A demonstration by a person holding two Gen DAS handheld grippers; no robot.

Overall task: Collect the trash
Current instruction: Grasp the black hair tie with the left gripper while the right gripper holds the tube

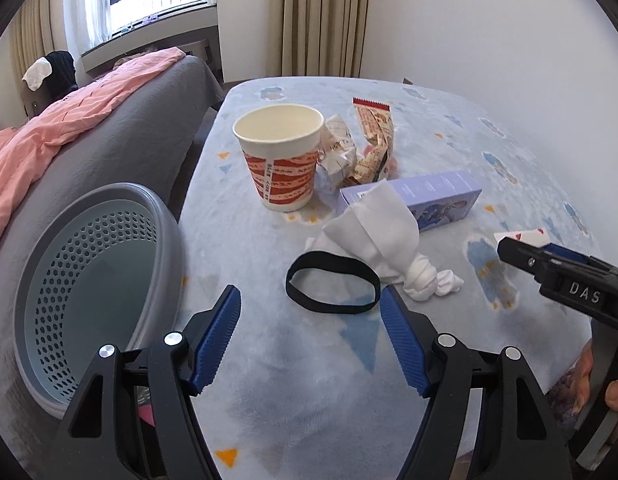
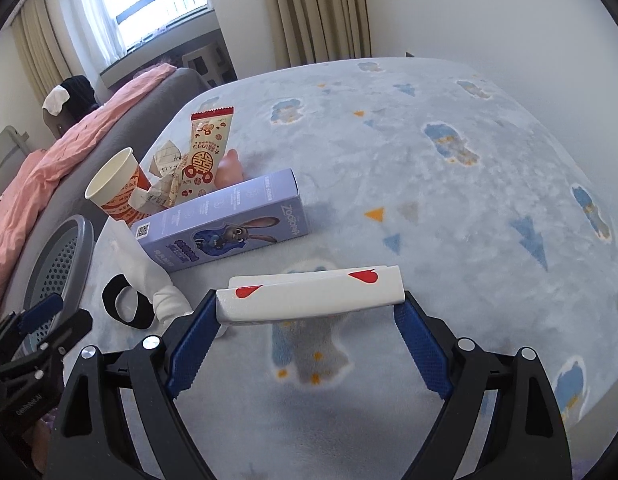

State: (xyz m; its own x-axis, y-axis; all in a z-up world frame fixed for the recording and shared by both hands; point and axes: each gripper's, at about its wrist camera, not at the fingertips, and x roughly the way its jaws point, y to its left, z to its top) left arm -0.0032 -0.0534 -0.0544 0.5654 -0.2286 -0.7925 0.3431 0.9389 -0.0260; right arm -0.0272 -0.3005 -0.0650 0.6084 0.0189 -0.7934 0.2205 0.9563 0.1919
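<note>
1. The right gripper (image 2: 311, 304) holds a white heart-printed box (image 2: 309, 292) end to end between its wide-set pads; the pickup step looks done.
2. Next, I judge, it carries the box to the grey basket (image 1: 93, 280), at about nine o'clock from the box.
3. The left gripper (image 1: 311, 308) stands wide open and empty, over a black band (image 1: 333, 284).
4. Only the left view shows the basket's empty inside; only the right shows the grip.

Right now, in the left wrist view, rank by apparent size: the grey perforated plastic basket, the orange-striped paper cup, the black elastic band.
1. Grey perforated plastic basket, largest, though nearest the camera.
2. Orange-striped paper cup.
3. Black elastic band, close to the cup in span; ranking unsure.
</note>
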